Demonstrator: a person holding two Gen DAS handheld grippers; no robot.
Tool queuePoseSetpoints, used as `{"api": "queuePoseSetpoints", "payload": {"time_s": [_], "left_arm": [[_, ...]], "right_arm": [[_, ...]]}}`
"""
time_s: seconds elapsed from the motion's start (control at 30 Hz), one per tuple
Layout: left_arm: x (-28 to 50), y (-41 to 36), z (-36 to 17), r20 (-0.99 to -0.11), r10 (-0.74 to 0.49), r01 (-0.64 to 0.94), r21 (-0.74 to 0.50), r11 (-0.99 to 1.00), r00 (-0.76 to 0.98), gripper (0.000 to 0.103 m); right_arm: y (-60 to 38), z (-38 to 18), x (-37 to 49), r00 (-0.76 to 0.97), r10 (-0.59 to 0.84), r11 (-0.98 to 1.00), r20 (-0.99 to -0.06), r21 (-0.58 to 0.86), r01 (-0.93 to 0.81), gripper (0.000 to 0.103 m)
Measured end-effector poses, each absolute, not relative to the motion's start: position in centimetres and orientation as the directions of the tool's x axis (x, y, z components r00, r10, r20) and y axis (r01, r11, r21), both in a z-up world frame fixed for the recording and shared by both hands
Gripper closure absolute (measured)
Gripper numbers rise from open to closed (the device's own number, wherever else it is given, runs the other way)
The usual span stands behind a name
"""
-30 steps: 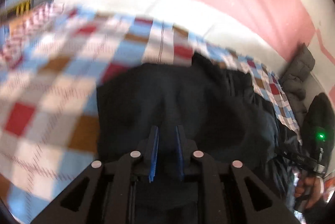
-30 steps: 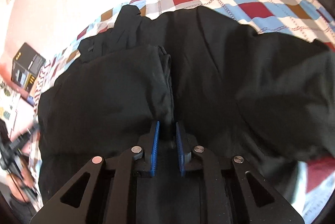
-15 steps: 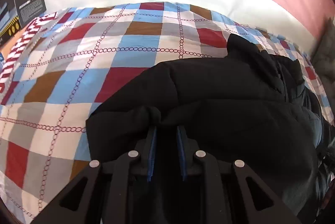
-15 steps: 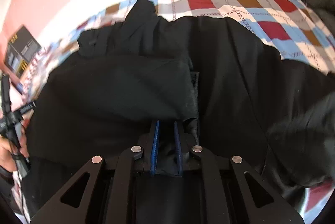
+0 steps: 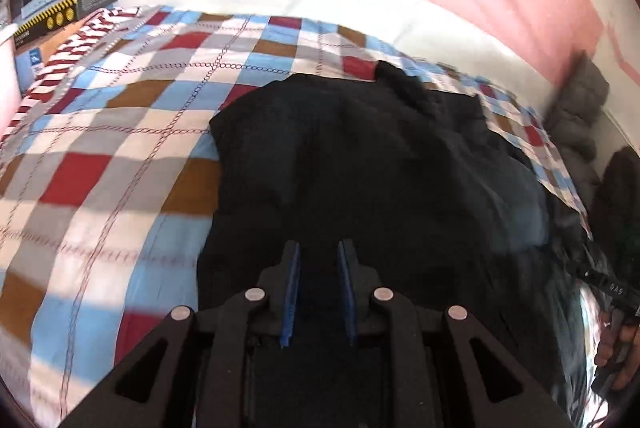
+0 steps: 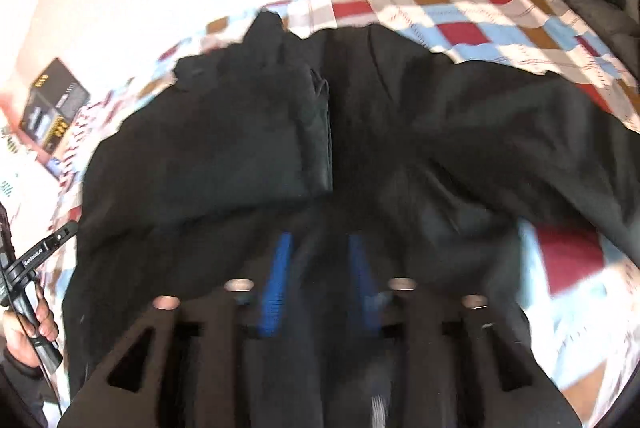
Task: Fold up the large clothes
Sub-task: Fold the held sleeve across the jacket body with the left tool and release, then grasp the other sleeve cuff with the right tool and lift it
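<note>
A large black jacket lies spread on a checked bedspread. In the right wrist view the jacket has its left side folded over the middle, with an edge running down the centre. My left gripper is over the jacket's near edge, its blue pads a small gap apart, with nothing visibly between them. My right gripper is blurred, over the jacket's near hem, its blue pads apart with no cloth between them.
A black printed box stands at the far left of the bed, also in the right wrist view. A grey padded garment lies at the right, by the pink wall. A hand holds the other gripper's handle.
Both grippers were shut on the jacket's cloth half a second ago. Now their pads stand apart, the cloth is let go, and the folded side lies flat.
</note>
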State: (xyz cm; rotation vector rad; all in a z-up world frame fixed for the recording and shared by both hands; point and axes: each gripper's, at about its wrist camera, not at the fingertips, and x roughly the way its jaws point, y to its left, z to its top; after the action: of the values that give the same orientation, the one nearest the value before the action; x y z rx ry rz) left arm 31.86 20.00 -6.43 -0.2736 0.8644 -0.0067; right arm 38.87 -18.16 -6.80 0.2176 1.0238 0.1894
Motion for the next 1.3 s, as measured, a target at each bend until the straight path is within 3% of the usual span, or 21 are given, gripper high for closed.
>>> {"api": "queuePoseSetpoints", "payload": {"time_s": [0.03,0.33,0.57,0.87,0.93,1.3], "left_arm": [[30.4,19.4,-6.1,-0.750,-0.123,-0.093,-0.238,0.967,0.650,0.082],[19.9,13.8,-4.0,-0.762,-0.160,-0.021,-0.222,0.975,0.627,0.080],[15.9,11.2,-2.1,-0.764,-0.192,-0.011,-0.252,0.968,0.616,0.076],[15.0,8.2,-0.3,-0.764,-0.192,0.057,-0.200,0.978,0.616,0.070],[15.5,7.4,-0.5,-0.767,-0.193,0.066,-0.193,0.979,0.611,0.070],[18.9,4.3,-2.9,-0.801,-0.209,0.090,-0.192,0.977,0.560,0.070]], "right_arm": [[-18.8,-6.2,37.3,0.518,0.264,0.959,-0.813,0.279,-0.051,0.044],[-23.0,-2.9,25.3,0.567,0.234,0.949,-0.790,0.312,0.044,0.038],[-24.1,-0.6,20.1,0.596,0.219,0.950,-0.772,0.309,0.051,0.038],[-28.0,-0.3,18.7,0.629,0.207,0.919,-0.749,0.369,0.137,0.036],[-29.0,-0.6,18.8,0.634,0.198,0.913,-0.748,0.376,0.158,0.027],[-39.7,-5.1,21.5,0.640,0.141,0.801,-0.755,0.467,0.374,0.027]]}}
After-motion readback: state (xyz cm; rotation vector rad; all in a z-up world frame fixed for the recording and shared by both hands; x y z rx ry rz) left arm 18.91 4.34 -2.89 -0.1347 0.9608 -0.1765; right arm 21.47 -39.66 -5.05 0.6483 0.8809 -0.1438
